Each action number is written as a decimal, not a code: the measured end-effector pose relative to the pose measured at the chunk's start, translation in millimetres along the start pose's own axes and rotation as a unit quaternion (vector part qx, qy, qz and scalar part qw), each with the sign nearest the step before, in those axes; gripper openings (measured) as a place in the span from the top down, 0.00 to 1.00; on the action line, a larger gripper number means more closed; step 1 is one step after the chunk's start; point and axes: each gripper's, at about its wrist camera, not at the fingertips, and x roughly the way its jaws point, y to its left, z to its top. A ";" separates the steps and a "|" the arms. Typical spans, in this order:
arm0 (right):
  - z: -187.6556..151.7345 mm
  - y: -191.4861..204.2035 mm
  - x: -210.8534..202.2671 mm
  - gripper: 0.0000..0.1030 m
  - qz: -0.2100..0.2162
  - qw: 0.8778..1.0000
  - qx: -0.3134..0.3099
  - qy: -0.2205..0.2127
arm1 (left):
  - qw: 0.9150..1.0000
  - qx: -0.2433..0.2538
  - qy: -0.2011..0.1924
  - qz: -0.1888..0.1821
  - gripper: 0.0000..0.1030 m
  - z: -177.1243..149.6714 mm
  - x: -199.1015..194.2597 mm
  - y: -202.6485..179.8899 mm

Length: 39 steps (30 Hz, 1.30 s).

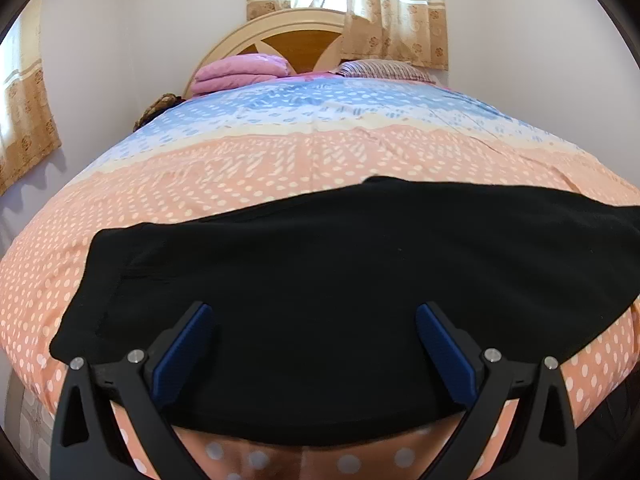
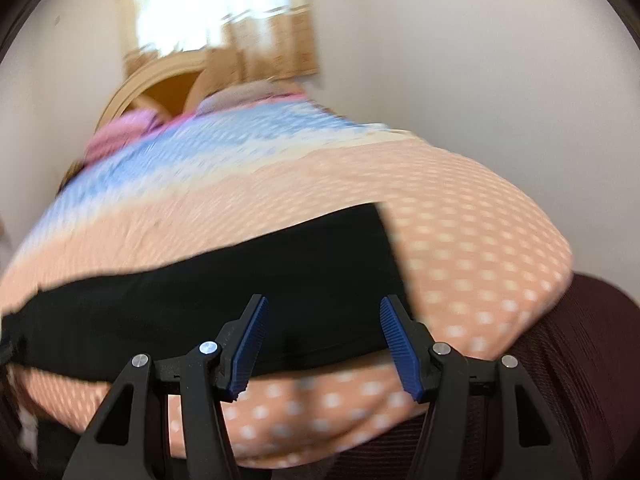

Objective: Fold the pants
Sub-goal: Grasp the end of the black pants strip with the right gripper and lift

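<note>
Black pants [image 1: 320, 272] lie flat across the near end of the bed, folded lengthwise into a broad band. My left gripper [image 1: 316, 312] hovers over their near edge, open, its blue pads [image 1: 188, 344] wide apart with nothing pinched. In the right wrist view the pants [image 2: 240, 280] stretch from the left edge to a squared end near the middle. My right gripper [image 2: 322, 308] is open above that end, jaws apart with no cloth gripped between them. This view is motion-blurred.
The bed [image 1: 280, 168] has a peach dotted and blue patterned sheet. A pink folded blanket [image 1: 240, 72] and a striped pillow [image 1: 384, 69] lie by the wooden headboard [image 1: 296, 36]. Curtained windows sit behind. A dark maroon surface [image 2: 580, 360] lies beyond the bed's right corner.
</note>
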 end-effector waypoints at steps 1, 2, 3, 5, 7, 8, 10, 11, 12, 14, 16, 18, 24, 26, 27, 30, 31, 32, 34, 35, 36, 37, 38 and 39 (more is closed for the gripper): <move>2.4 -9.0 -1.4 0.42 -0.001 1.000 0.013 -0.002 | 1.000 -0.002 0.000 0.002 0.00 0.3 -0.1 1.6; 3.6 -19.1 -2.7 0.42 -0.004 1.000 0.025 -0.004 | 1.000 -0.004 -0.002 0.005 0.00 0.9 -0.5 3.8; 3.9 -27.2 -3.4 0.42 -0.006 0.999 0.035 -0.005 | 1.000 -0.005 -0.004 0.007 0.00 1.2 -0.4 5.7; 2.9 -41.9 -2.6 0.42 0.002 0.998 0.062 -0.003 | 1.000 -0.007 -0.005 0.018 0.00 2.1 -0.3 10.5; 0.2 -59.7 2.7 0.44 0.026 0.994 0.102 0.003 | 0.999 -0.012 -0.006 0.029 0.00 2.7 0.8 17.0; -0.3 -64.5 5.2 0.47 0.032 0.993 0.111 0.005 | 0.999 -0.017 -0.006 0.032 0.00 2.9 1.7 21.2; -4.2 -74.5 12.4 0.52 0.056 0.989 0.133 0.014 | 0.999 -0.025 -0.002 0.036 0.00 2.3 4.0 28.6; -5.8 -77.0 14.5 0.53 0.069 0.987 0.141 0.014 | 0.999 -0.029 -0.001 0.036 0.00 1.9 4.8 31.5; -7.1 -79.2 17.2 0.57 0.087 0.984 0.153 0.014 | 0.999 -0.035 -0.001 0.033 0.00 1.3 5.3 34.2; -8.0 -78.7 22.3 0.59 0.109 0.981 0.161 0.017 | 0.999 -0.038 -0.001 0.032 0.00 0.7 6.2 34.9; -6.4 -76.9 27.8 0.59 0.113 0.980 0.161 0.019 | 0.999 -0.034 -0.004 0.034 0.00 -0.1 6.4 33.2; -5.3 -77.6 30.6 0.59 0.111 0.982 0.155 0.018 | 0.999 -0.032 -0.004 0.035 0.00 -0.9 6.1 31.8; -1.3 -73.8 39.2 0.59 0.118 0.982 0.148 0.017 | 0.999 -0.040 -0.002 0.030 0.00 -1.7 7.3 33.5; 1.3 -70.6 42.7 0.59 0.135 0.979 0.149 0.024 | 0.999 -0.038 -0.003 0.030 0.00 -1.4 7.4 34.2; 0.8 -69.3 43.1 0.59 0.137 0.979 0.150 0.026 | 0.999 -0.036 -0.003 0.030 0.00 -1.6 7.5 33.7; -0.4 -70.7 47.7 0.61 0.142 0.977 0.156 0.028 | 0.999 -0.038 -0.002 0.026 0.00 -2.5 7.8 36.1; -1.6 -72.0 48.4 0.62 0.144 0.976 0.160 0.027 | 0.999 -0.040 -0.001 0.025 0.00 -2.1 7.7 36.8; -1.9 -71.4 49.2 0.63 0.145 0.976 0.159 0.027 | 0.999 -0.042 -0.001 0.024 0.00 -2.2 7.5 37.2; -3.1 -72.4 51.2 0.71 0.138 0.978 0.151 0.028 | 0.999 -0.044 0.000 0.023 0.00 -2.4 8.0 37.7; -4.1 -73.7 51.9 0.72 0.141 0.978 0.153 0.027 | 0.999 -0.044 0.000 0.022 0.00 -2.5 8.1 37.8; -5.2 -74.3 52.3 0.77 0.148 0.977 0.154 0.027 | 0.999 -0.045 0.001 0.021 0.00 -2.7 8.3 38.1; -6.1 -75.1 53.6 0.79 0.156 0.975 0.157 0.028 | 0.999 -0.046 0.001 0.021 0.00 -2.6 8.3 38.3; -7.8 -75.9 51.4 0.80 0.159 0.974 0.159 0.026 | 0.999 -0.046 0.002 0.020 0.00 -2.4 8.2 38.5; -8.6 -76.9 50.8 0.83 0.166 0.972 0.165 0.024 | 0.999 -0.047 0.003 0.019 0.00 -2.3 7.9 38.7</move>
